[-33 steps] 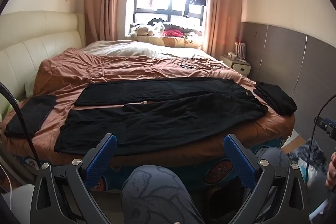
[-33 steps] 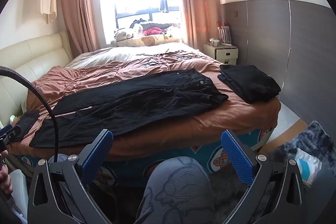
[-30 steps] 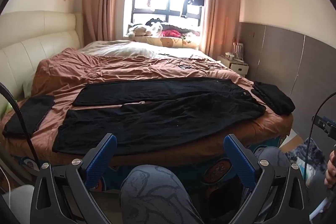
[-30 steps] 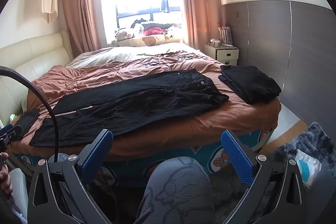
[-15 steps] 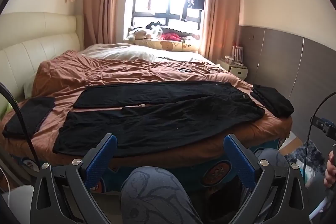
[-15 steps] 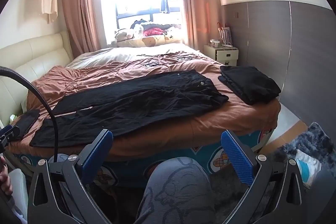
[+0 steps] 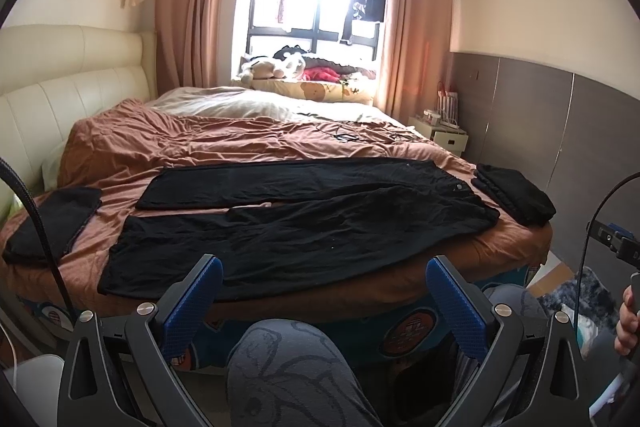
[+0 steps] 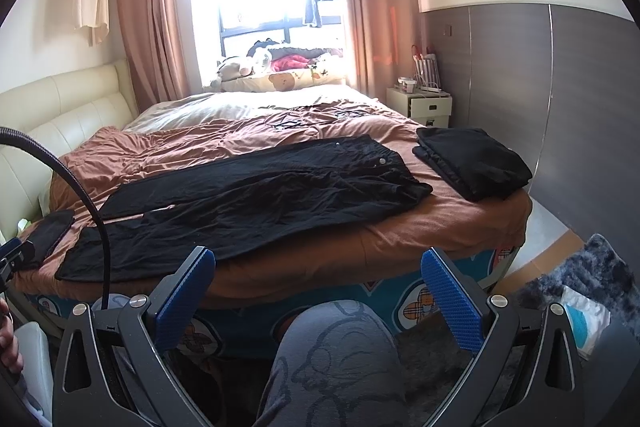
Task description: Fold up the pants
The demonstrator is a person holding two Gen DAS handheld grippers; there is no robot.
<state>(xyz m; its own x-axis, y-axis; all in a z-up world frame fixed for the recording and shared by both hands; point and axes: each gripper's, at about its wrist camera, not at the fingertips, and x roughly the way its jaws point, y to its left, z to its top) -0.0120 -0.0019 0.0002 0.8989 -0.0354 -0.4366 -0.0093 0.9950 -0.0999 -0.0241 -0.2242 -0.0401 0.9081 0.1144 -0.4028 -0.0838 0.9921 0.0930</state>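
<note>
Bedroom daylight falls on a bed (image 7: pixel 360 297) covered in a brown quilt, across whose near part black pants (image 7: pixel 304 223) are spread flat, legs apart, waistband toward the bed's right end. A folded stack (image 8: pixel 476 159) is seen at that right end, and another dark garment (image 7: pixel 52 219) at the left end. Nothing of the pants has been folded yet; every fold is judged still to be made. The left gripper (image 7: pixel 324 297) and the right gripper (image 8: pixel 316 291) are held wide open and empty, short of the bed's near edge, above a knee (image 7: pixel 288 359).
</note>
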